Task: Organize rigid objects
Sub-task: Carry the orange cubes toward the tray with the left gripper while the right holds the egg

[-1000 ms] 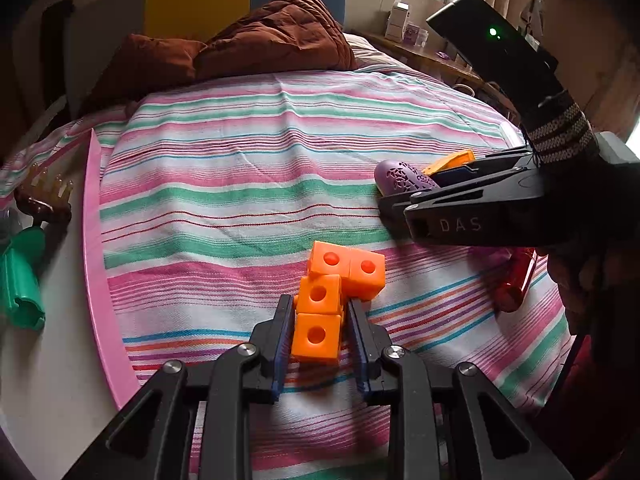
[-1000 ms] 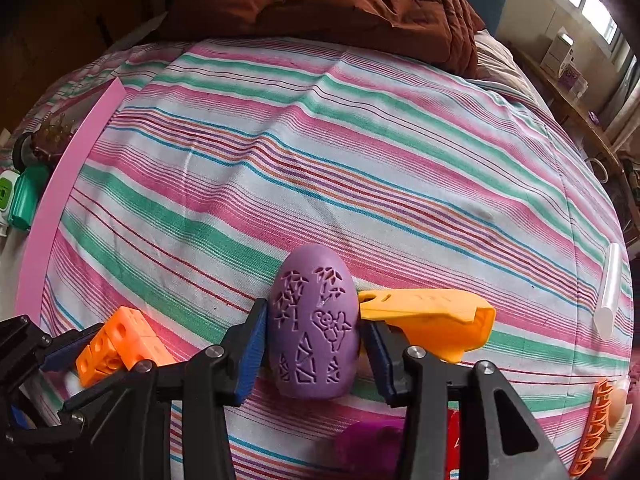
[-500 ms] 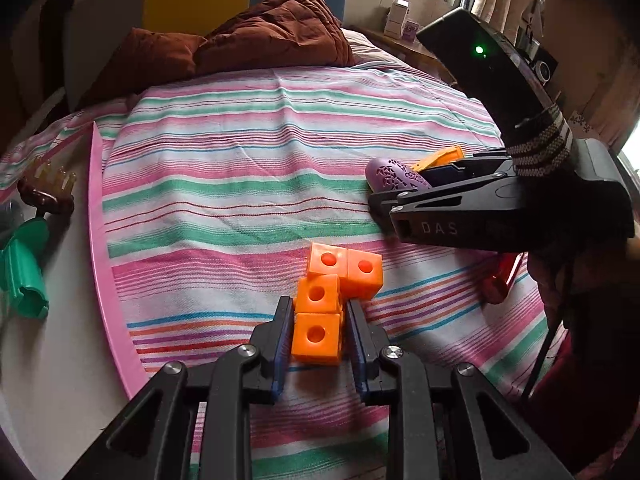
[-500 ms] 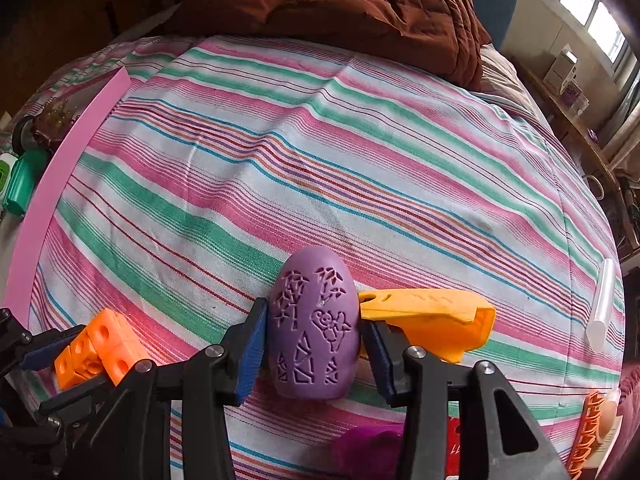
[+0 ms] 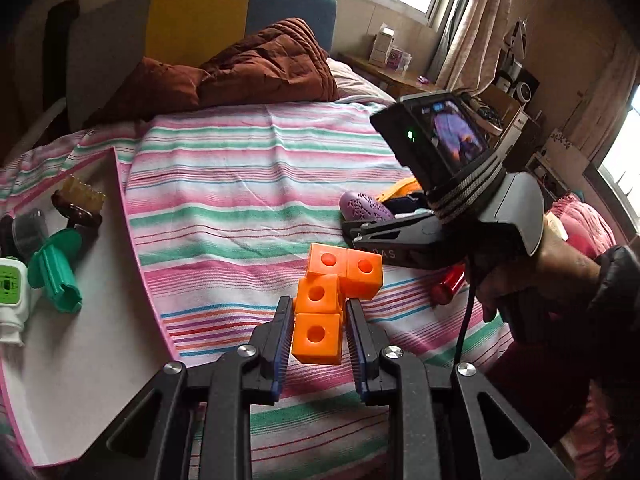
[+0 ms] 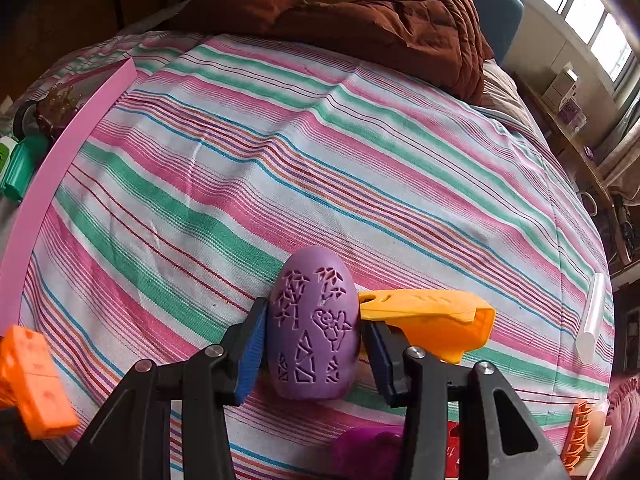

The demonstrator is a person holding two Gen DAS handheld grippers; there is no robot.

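Observation:
My left gripper [image 5: 318,338] is shut on an orange piece of joined cubes [image 5: 334,292] and holds it above the striped bedspread [image 5: 240,184]. My right gripper [image 6: 314,344] is shut on a purple patterned egg [image 6: 314,328], held just over the bedspread [image 6: 320,140]. In the left wrist view the right gripper [image 5: 404,236] shows at the right with the egg [image 5: 362,208] at its tip. The orange piece also shows at the lower left of the right wrist view [image 6: 32,380].
A pink-edged white tray [image 5: 100,320] lies at the left with a green piece [image 5: 54,264], a brown comb-like piece [image 5: 78,204] and a white-and-green toy [image 5: 12,292]. An orange scoop [image 6: 432,320], a red item [image 5: 446,284], a white tube [image 6: 592,312] and a brown quilt [image 6: 360,16] lie on the bed.
My left gripper has lifted the orange cube piece up and back from the bedspread, so more of the tray and room shows. My right gripper has held the egg almost still.

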